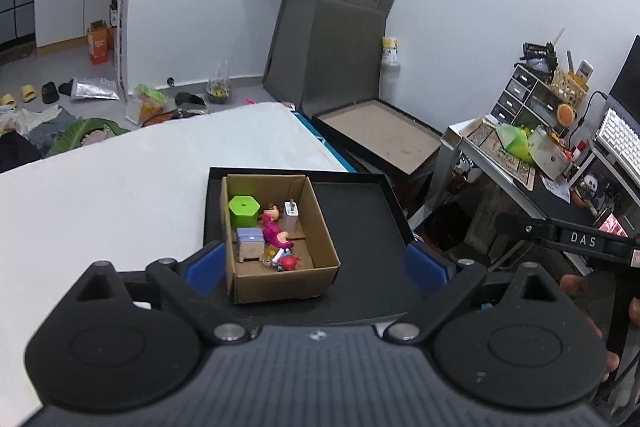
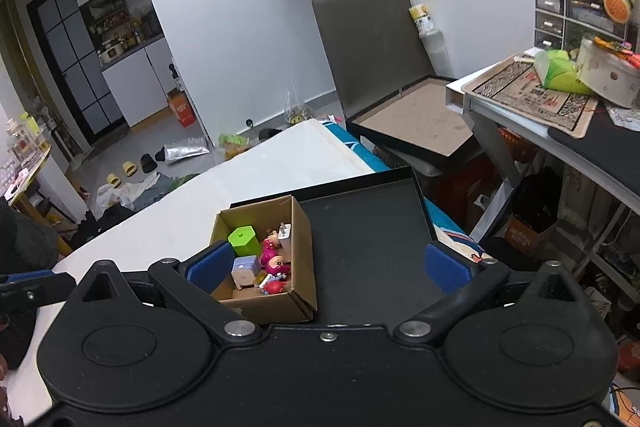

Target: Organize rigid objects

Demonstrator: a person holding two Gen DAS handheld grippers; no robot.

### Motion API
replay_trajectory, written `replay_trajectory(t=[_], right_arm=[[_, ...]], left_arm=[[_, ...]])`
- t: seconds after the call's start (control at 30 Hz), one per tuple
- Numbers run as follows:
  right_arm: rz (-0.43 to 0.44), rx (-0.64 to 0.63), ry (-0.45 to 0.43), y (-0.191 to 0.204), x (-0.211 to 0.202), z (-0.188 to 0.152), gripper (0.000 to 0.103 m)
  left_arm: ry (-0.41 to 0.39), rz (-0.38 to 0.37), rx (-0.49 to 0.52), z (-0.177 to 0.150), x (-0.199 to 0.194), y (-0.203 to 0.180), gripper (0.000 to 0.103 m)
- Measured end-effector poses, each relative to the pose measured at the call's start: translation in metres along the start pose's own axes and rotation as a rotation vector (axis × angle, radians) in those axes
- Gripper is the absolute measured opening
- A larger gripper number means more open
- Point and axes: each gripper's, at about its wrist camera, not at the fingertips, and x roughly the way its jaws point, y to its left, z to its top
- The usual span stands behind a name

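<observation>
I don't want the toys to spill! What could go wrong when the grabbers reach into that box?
The small toys are packed close in the cardboard box, so an open left gripper might bump neighbours or pinch two at once. The box looks light and could slide on the black tray. The tray sits near the table's corner, so a push might tip it.

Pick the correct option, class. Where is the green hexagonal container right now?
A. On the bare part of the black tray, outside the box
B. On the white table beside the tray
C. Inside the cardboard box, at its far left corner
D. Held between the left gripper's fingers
C: the green hexagonal container sits inside the cardboard box at its far left corner, and both grippers are open and empty.
</observation>
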Motion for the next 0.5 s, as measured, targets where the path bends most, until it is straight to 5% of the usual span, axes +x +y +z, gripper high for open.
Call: replay_trajectory(t=[0.5], right_arm=[[-0.037,-0.005,-0.084,-0.003,-0.055,-0.017,0.103]], left_arm=[[-0.041,0.003,0.069,-0.033,-0.046,-0.029,0.097]])
